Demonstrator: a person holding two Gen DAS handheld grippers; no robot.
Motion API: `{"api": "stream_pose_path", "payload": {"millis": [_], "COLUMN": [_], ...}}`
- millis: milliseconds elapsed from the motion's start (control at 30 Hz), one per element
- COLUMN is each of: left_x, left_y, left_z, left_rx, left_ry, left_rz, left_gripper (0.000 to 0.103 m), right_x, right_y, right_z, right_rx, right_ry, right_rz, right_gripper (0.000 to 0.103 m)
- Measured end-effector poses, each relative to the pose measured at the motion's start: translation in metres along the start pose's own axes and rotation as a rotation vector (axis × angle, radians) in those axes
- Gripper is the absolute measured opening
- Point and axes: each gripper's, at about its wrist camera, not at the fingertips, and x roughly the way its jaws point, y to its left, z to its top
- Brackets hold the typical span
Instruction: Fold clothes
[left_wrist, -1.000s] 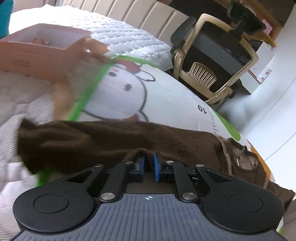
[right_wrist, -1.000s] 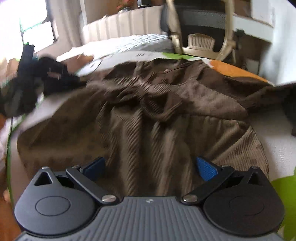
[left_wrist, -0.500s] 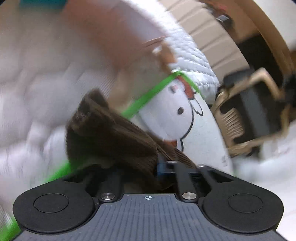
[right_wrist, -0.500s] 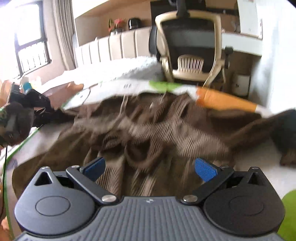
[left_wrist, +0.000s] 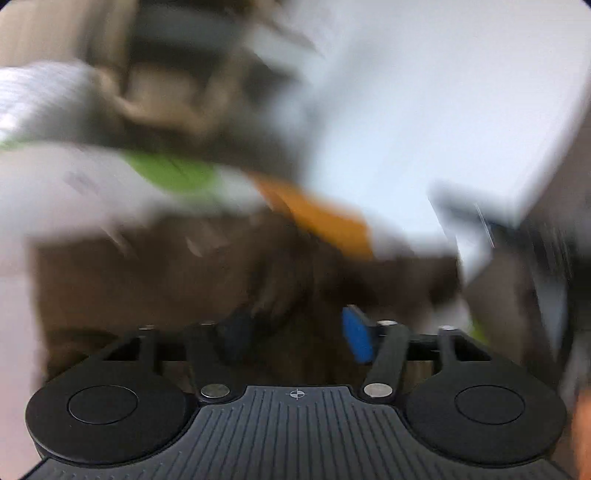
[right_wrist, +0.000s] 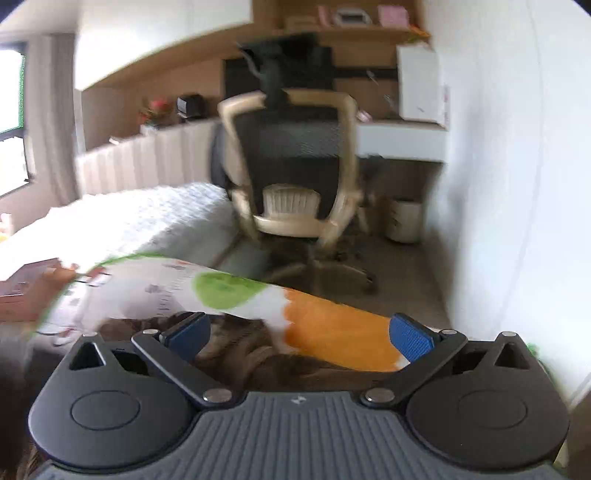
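Observation:
The left wrist view is heavily smeared by motion. In it the brown ribbed garment (left_wrist: 155, 280) lies on a white mat with green and orange patches (left_wrist: 325, 218). My left gripper (left_wrist: 295, 332) hangs just over the cloth with its jaws opening; brown fabric sits between the blue pads (left_wrist: 356, 338) and no pad visibly presses on it. In the right wrist view my right gripper (right_wrist: 299, 334) stands wide open and raised, nothing between its fingers. Only a strip of the brown garment (right_wrist: 255, 354) shows beneath it, on the printed mat (right_wrist: 332, 328).
A beige-framed office chair (right_wrist: 295, 177) stands past the bed's edge, before a desk (right_wrist: 399, 140) and white wall. A white quilted bedcover (right_wrist: 147, 218) stretches to the left. A brown box (right_wrist: 26, 284) sits at the far left. A small white bin (right_wrist: 404, 219) stands under the desk.
The left gripper swung right across the garment with a brown fold pinched in it, and its jaws have now parted. The right gripper rose and tilted up, so the chair fills its view.

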Motion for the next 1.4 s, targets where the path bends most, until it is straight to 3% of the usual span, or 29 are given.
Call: {"api": "stream_pose_path", "payload": {"millis": [67,100,267,333,367,400,533,567,667,767,867,1033,1100,1200,1267,1400], "left_x": [0.007,0.006,-0.026,-0.03,-0.029,-0.029,-0.039,-0.043,-0.037,-0.025,-0.006,0.007,0.007,0.005,0.004,0.0], "left_y": [-0.004,-0.004,0.01,0.017,0.019,0.02,0.025,0.026,0.017,0.011,0.02,0.028,0.026,0.024,0.021,0.016], "left_z": [-0.011,-0.017,-0.047,-0.054,-0.057,-0.058,-0.048,-0.045,-0.041,-0.042,-0.054,-0.063,-0.065,-0.071,-0.074,-0.081], "left_rx": [0.086,0.107,0.061,-0.016,-0.04,-0.056,-0.063,-0.061,0.049,0.134,0.101,0.049,0.056,0.076,0.093,0.117], "left_ry": [0.052,0.049,-0.164,-0.169,-0.149,-0.139,-0.185,-0.199,-0.212,-0.212,-0.167,-0.159,-0.159,-0.145,-0.134,-0.128], "left_rz": [0.005,0.015,0.045,0.052,0.055,0.069,0.084,0.079,0.106,0.15,0.151,0.14,0.147,0.152,0.159,0.17], "left_gripper": [0.082,0.089,0.095,0.095,0.095,0.095,0.095,0.095,0.096,0.096,0.096,0.099,0.1,0.1,0.1,0.1], "right_x": [0.014,0.015,0.013,0.027,0.035,0.042,0.068,0.072,0.06,0.014,-0.039,-0.052,-0.028,0.024,0.057,0.083], "right_y": [0.004,0.005,0.0,-0.002,0.002,0.012,0.05,0.052,0.036,-0.013,-0.081,-0.185,-0.197,-0.194,-0.183,-0.162], "right_z": [0.002,0.0,-0.035,-0.053,-0.057,-0.059,-0.065,-0.067,-0.057,-0.053,-0.064,-0.11,-0.118,-0.118,-0.11,-0.073], "right_rx": [-0.001,0.006,0.181,0.276,0.279,0.2,-0.108,-0.142,-0.102,0.096,0.362,0.963,1.067,1.111,1.084,0.971], "right_ry": [0.014,-0.024,-0.114,-0.023,0.017,0.041,0.139,0.175,0.147,0.023,-0.065,0.02,0.077,0.168,0.164,0.006], "right_rz": [-0.054,-0.03,0.16,0.272,0.309,0.279,0.152,0.148,0.145,0.099,-0.004,0.1,0.2,0.282,0.27,0.25], "right_gripper": [0.103,0.103,0.103,0.098,0.089,0.085,0.085,0.085,0.085,0.087,0.093,0.096,0.097,0.097,0.097,0.097]}}
